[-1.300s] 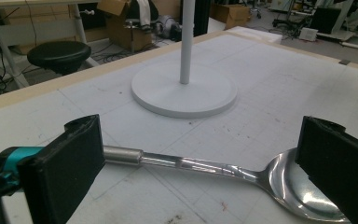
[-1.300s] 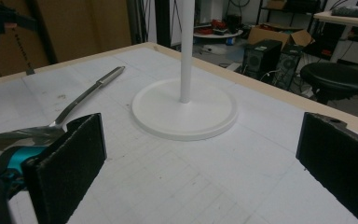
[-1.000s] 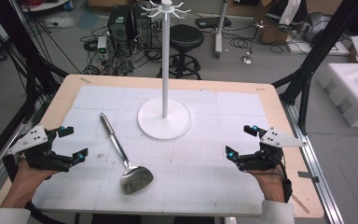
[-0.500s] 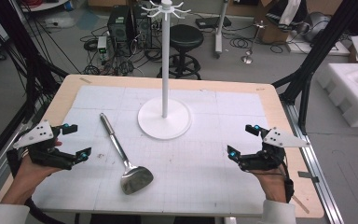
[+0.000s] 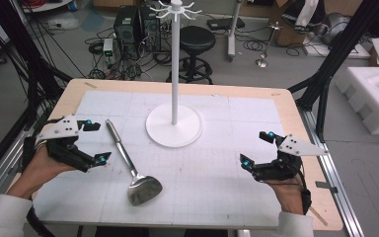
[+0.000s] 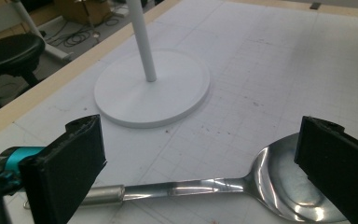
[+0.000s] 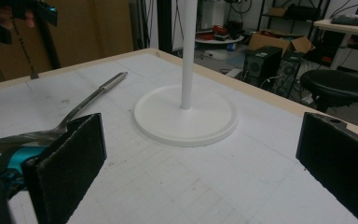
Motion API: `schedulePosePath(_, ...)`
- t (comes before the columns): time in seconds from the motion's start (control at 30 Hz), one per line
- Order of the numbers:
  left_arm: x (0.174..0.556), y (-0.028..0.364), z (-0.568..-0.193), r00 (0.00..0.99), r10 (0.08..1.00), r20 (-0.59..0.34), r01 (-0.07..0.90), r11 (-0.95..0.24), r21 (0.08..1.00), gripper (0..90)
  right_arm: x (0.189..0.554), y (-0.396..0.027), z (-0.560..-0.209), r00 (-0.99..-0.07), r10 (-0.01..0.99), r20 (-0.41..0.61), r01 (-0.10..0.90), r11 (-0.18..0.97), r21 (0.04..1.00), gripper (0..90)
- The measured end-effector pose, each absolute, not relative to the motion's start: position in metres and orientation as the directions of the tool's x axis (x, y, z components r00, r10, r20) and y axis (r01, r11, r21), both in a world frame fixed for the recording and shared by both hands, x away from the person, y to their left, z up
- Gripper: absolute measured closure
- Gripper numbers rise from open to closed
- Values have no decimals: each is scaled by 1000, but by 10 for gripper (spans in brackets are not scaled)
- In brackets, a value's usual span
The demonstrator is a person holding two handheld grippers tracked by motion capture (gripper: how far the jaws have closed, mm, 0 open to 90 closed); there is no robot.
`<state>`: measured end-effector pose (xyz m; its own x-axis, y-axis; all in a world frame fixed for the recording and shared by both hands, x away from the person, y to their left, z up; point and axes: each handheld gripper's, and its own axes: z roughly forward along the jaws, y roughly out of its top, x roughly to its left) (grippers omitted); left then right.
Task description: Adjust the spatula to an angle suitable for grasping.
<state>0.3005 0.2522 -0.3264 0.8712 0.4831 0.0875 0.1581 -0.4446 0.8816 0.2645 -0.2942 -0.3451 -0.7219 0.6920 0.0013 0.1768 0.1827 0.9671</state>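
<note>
A steel serving spoon [image 5: 128,162] lies flat on the white grid mat, left of centre, with its bowl toward me. My left gripper [image 5: 96,141] stands open just left of the handle without touching it. In the left gripper view the spoon [image 6: 279,182] lies crosswise just beyond the open left gripper [image 6: 201,140]. A white hook stand [image 5: 175,74] rises from a round base [image 5: 173,129] at the mat's centre back. Near the right edge my right gripper [image 5: 256,148] is open and holds nothing. The right gripper view has the right gripper [image 7: 200,135] facing the base [image 7: 186,116] and spoon [image 7: 74,112].
The table [image 5: 296,106] has a wooden rim around the mat. Behind it on the floor are a black stool [image 5: 197,39], computer towers [image 5: 128,24] and cables. White foam blocks [image 5: 375,98] lie to the right, and black frame legs stand at both sides.
My left gripper has moved right and slightly forward, closer to the spoon's handle. The right gripper has barely moved, and the spoon and stand have stayed put.
</note>
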Motion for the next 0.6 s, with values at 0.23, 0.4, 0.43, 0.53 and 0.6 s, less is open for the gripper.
schedulePosePath(0.23,312,218,-316,908,397,136,130,-573,809,21,264,-292,-344,-729,684,3,175,183,967,5)
schedulePosePath(0.4,316,202,-316,925,352,143,115,-616,779,22,264,-291,-344,-730,684,-7,169,190,967,5)
schedulePosePath(0.43,319,196,-316,934,329,140,108,-632,767,27,264,-291,-344,-729,684,-6,169,189,967,5)
schedulePosePath(0.53,322,191,-315,946,294,136,94,-649,755,89,264,-292,-344,-728,686,-3,172,187,967,5)
schedulePosePath(0.6,324,185,-314,960,249,130,74,-672,737,120,264,-293,-344,-726,688,-3,170,183,968,5)
